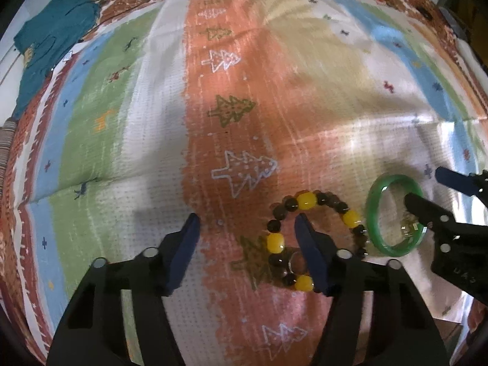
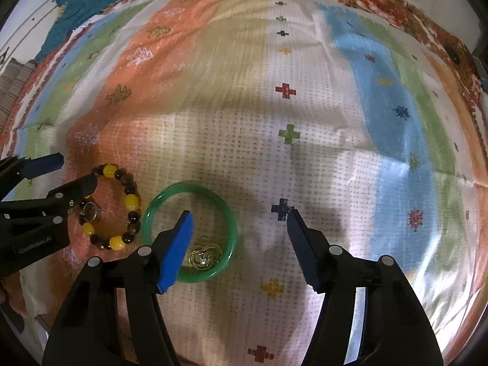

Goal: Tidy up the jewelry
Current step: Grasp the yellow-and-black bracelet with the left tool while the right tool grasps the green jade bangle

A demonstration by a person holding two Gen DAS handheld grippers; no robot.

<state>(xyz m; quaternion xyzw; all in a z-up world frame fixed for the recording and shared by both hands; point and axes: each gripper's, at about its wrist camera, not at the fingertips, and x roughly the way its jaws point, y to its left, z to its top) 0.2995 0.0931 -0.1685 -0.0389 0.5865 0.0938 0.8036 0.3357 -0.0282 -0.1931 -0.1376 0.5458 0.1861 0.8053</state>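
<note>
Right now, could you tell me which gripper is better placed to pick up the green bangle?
The right gripper. One of its fingers already reaches inside the green bangle, with the other outside the rim. The left gripper straddles the beaded bracelet instead.

A home: patterned bedspread [image 1: 231, 116] (teal garment [image 1: 52, 39] nearby).

I see a woven cloth [image 2: 305, 158], matt and coarse, with a printed pattern. The green bangle [image 2: 227, 210] looks smooth, glossy, glassy like stone. The bead bracelet [image 1: 305, 202] shines, polished yellow and dark beads. A gold trinket [image 2: 203, 255] gleams like metal. Finger pads [image 2: 175, 251] look matt, rubbery.
</note>
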